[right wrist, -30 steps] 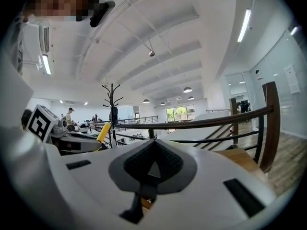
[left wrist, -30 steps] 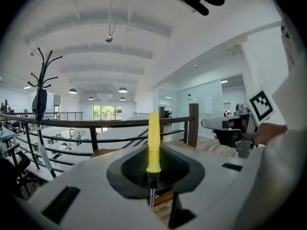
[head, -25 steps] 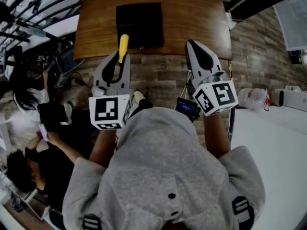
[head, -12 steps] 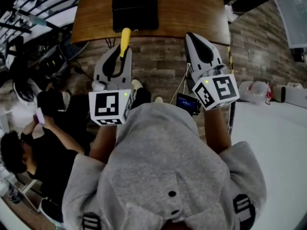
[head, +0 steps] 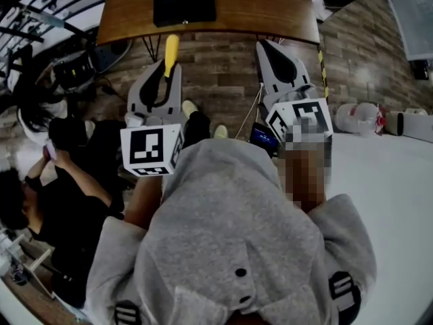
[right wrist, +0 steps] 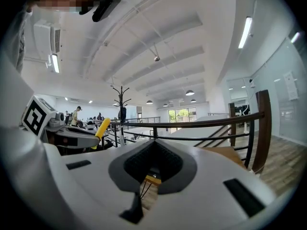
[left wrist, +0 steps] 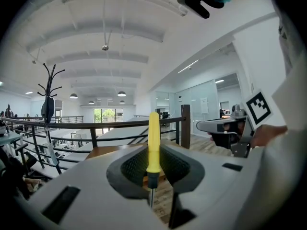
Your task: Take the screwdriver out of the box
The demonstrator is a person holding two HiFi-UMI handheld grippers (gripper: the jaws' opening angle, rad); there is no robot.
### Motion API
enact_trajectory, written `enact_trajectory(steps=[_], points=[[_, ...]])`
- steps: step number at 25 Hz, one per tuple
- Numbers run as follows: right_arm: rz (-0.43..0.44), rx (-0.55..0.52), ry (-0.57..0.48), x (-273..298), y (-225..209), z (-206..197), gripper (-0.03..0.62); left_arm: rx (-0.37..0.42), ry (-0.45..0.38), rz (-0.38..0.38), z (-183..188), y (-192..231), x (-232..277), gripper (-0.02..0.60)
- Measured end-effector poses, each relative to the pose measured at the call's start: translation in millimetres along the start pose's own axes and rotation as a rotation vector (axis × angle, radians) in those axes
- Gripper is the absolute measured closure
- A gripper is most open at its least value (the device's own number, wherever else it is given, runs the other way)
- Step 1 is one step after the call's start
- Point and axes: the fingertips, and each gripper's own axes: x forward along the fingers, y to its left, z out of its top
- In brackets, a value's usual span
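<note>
My left tool (head: 164, 73) clamps the screwdriver (head: 172, 48), handle pointing 12. Right tool (head: 264, 47) closed, empty. Box (head: 183, 1) on counter (head: 270, 9).

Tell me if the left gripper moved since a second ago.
Yes. The left gripper, shut on the screwdriver, has drawn back toward the person: its yellow handle lay over the table beside the black box, and now barely reaches the table's edge.

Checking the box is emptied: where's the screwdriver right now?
The left gripper holds the screwdriver at the head view's left, yellow handle pointing toward the black box on the wooden table.
</note>
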Motion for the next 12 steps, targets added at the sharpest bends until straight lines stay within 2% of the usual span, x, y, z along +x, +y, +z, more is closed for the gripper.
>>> enact_trajectory(steps=[12], points=[[0.03, -0.038, -0.019, -38.0, 28.4, 10.2, 0.586, 0.021, -0.017, -0.005, -1.3, -23.2, -40.7, 0.5]])
